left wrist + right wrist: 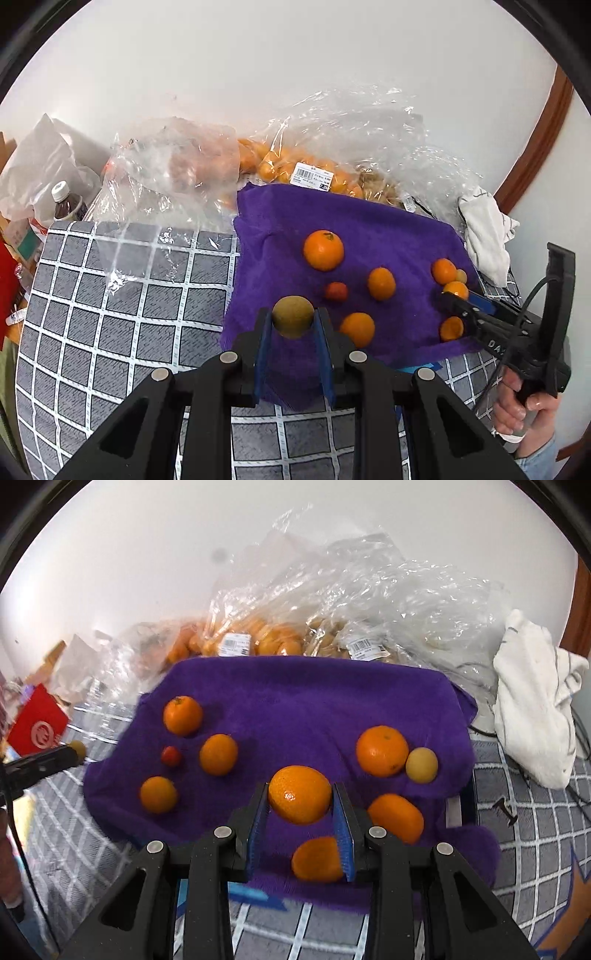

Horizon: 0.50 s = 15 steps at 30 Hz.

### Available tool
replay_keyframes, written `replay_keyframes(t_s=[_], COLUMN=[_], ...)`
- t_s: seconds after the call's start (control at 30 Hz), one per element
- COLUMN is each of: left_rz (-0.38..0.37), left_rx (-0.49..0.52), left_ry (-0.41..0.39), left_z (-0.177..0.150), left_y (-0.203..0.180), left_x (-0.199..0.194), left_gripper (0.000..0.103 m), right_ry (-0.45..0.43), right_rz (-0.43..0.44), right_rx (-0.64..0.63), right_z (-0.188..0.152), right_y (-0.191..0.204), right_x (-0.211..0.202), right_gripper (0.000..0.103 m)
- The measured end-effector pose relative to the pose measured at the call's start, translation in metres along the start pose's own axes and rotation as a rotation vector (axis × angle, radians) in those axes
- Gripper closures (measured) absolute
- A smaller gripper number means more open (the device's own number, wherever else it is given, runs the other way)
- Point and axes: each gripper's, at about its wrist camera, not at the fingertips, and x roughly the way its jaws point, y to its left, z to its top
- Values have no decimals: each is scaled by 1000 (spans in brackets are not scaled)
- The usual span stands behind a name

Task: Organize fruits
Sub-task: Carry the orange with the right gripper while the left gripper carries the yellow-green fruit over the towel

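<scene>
Left gripper (292, 321): clenched on a greenish-brown round fruit (293, 316), gripped between the blue pads above the near left edge of the purple towel (388, 221).
Right gripper (301, 803): clenched on an orange (300, 794), held between its blue pads over the near part of the towel; in the left wrist view it reaches in from the right with the orange at its tip.
Loose fruit, left side of towel: an orange with a stem mark (183, 715), a second orange (218, 754), a third (158, 794) and a small red fruit (171, 756), all apart from one another.
Loose fruit, right side of towel: a large orange (382, 750) touching a pale yellow fruit (422, 764); two more oranges (396, 818) lie nearer the gripper, one partly hidden behind its right finger.
Surface: grey checked cloth (110, 314) under the towel.
Behind the towel: clear plastic bags (314, 162) of oranges with barcode labels, against a white wall.
Far right: crumpled white cloth (532, 698).
Far left: capped bottle (66, 203).
</scene>
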Motion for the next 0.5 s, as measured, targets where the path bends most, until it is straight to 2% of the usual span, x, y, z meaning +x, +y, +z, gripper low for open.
replay_keyframes(t_s=[0.2,0.5], left_rz=[-26,-42], left_rx=[-4,27], left_ry=[19,45], left_z=[5,9], left_y=[-1,-20], left_x=[13,35], left_gripper=[81,81], right_ry=[49,69], right_rz=[16,21], right_rx=[7,-1], right_z=[1,-3], right_y=[-3,-5], right_x=[25,37], right_gripper=[69,69])
